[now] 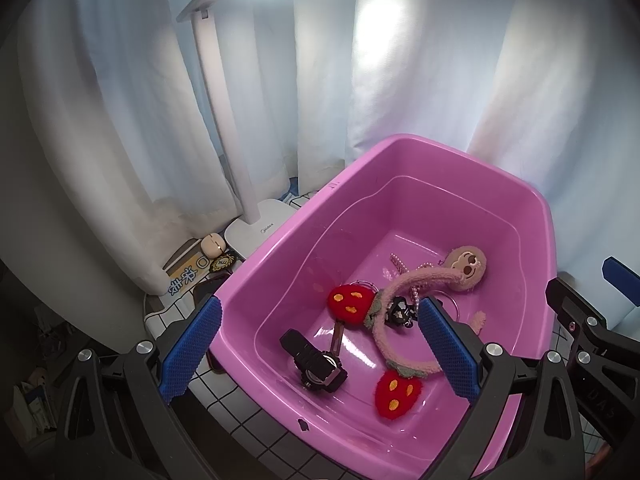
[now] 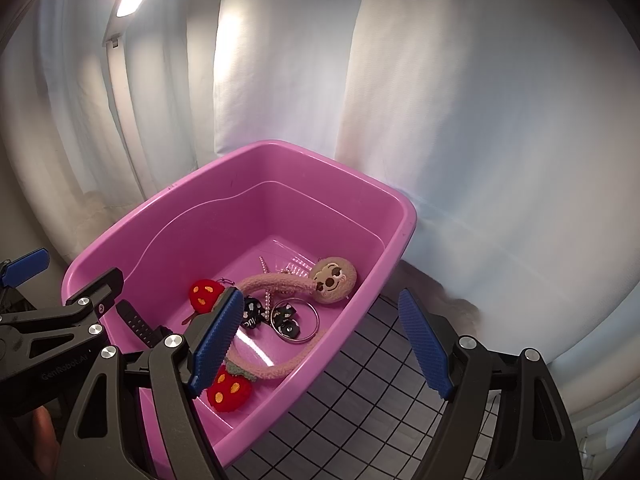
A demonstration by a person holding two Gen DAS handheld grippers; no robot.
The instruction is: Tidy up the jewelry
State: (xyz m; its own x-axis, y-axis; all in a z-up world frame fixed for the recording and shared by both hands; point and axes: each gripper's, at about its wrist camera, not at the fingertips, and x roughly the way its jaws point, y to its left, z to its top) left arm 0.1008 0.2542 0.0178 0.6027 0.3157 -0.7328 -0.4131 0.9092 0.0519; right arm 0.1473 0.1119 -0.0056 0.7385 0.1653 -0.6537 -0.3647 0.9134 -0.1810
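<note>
Tangling is the risk: in the tub [image 1: 400, 168], headband [image 1: 404, 284], beads [image 1: 398, 262] and watch [image 1: 316, 364] overlap, so both spread, empty hand-held grippers, left [image 1: 320, 354] and right [image 2: 320, 340], may lift several.

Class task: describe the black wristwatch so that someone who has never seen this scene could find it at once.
Start at the pink plastic tub on the tiled surface. On its floor, at the corner nearest the left gripper, lies the black wristwatch. It is the only chunky, all-black strapped item; its neighbours are fuzzy red strawberries on a plush headband.
</note>
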